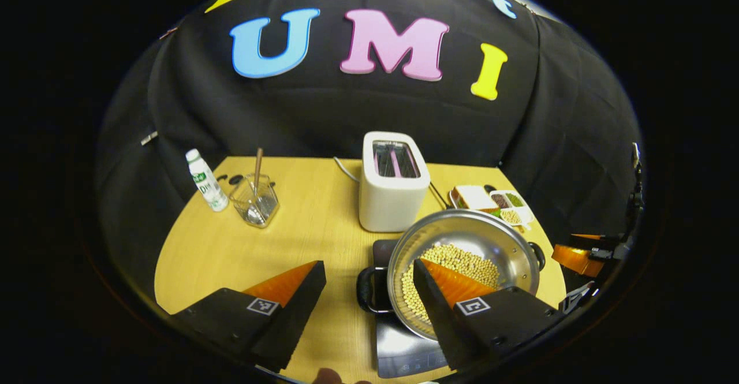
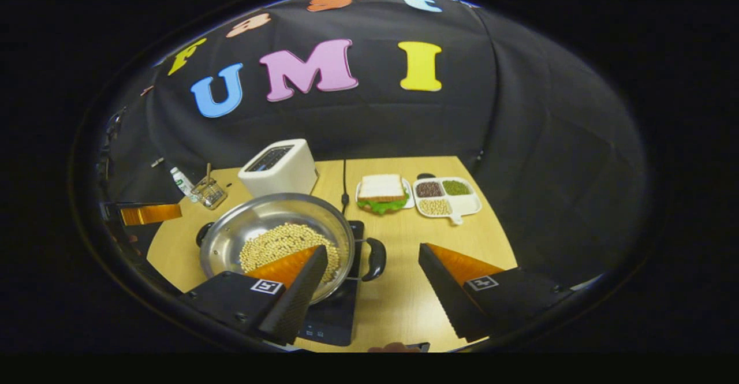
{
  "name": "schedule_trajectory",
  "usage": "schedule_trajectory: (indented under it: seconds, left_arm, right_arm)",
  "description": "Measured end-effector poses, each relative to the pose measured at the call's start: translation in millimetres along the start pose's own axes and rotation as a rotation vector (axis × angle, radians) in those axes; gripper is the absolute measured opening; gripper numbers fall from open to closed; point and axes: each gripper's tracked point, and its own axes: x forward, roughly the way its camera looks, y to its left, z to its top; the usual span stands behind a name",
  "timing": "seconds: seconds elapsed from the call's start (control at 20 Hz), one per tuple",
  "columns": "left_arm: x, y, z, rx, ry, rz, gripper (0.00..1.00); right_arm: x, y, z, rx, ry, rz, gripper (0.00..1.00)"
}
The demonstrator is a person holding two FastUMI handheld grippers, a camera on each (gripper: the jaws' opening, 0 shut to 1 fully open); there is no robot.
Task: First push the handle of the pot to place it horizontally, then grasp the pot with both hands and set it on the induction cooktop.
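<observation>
A steel pot (image 1: pixel 462 268) holding pale beans (image 1: pixel 456 277) sits on a dark cooktop (image 1: pixel 404 343) toward the lower right of the left gripper view, and lower left of centre in the right gripper view, on a wooden desk (image 1: pixel 242 245). Its two loop handles point sideways, one black handle (image 1: pixel 369 290) toward the frame's left in the left gripper view. The left gripper (image 1: pixel 369 291) has its jaws spread wide, with that handle lying in the gap between them; the right gripper (image 2: pixel 372 274) is likewise spread either side of the opposite handle (image 2: pixel 374 258). Neither appears to pinch anything. The pot looks already set down, so the risk now is a jaw catching a handle or the rim on the way out, dragging the pot off the cooktop or spilling beans. Whether any finger touches a handle cannot be told, since height is hard to judge. The near rim of the pot and much of the cooktop are covered by the fingers, and its front edge is cut off. A toaster (image 1: pixel 394 181), a sandwich (image 2: pixel 381 190), a sectioned dish (image 2: pixel 447 196), a glass (image 1: pixel 255 202) and a small bottle (image 1: pixel 206 181) stand farther back.
</observation>
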Motion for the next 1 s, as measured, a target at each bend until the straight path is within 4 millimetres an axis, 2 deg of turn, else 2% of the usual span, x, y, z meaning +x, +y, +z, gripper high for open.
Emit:
schedule_trajectory:
  seconds: [0.15, 0.25, 0.5, 0.7, 1.0]
  left_arm:
    - [-44, 7, 37, 0.010, -0.125, -0.003, 0.96]
    - [-71, 16, 54, 0.037, -0.186, 0.000, 0.96]
    - [-150, 44, 84, 0.092, -0.342, 0.035, 0.95]
    - [-216, 64, 92, 0.151, -0.473, 0.090, 0.95]
    - [-299, 68, 75, 0.162, -0.578, 0.105, 0.94]
  right_arm:
    - [-41, 12, 47, 0.057, -0.132, -0.011, 0.99]
    - [-70, 12, 75, 0.059, -0.227, -0.036, 0.99]
    - [-149, 19, 117, 0.107, -0.415, -0.088, 0.99]
    - [-210, 35, 120, 0.128, -0.524, -0.102, 0.98]
    - [-279, 69, 104, 0.064, -0.621, -0.106, 0.98]
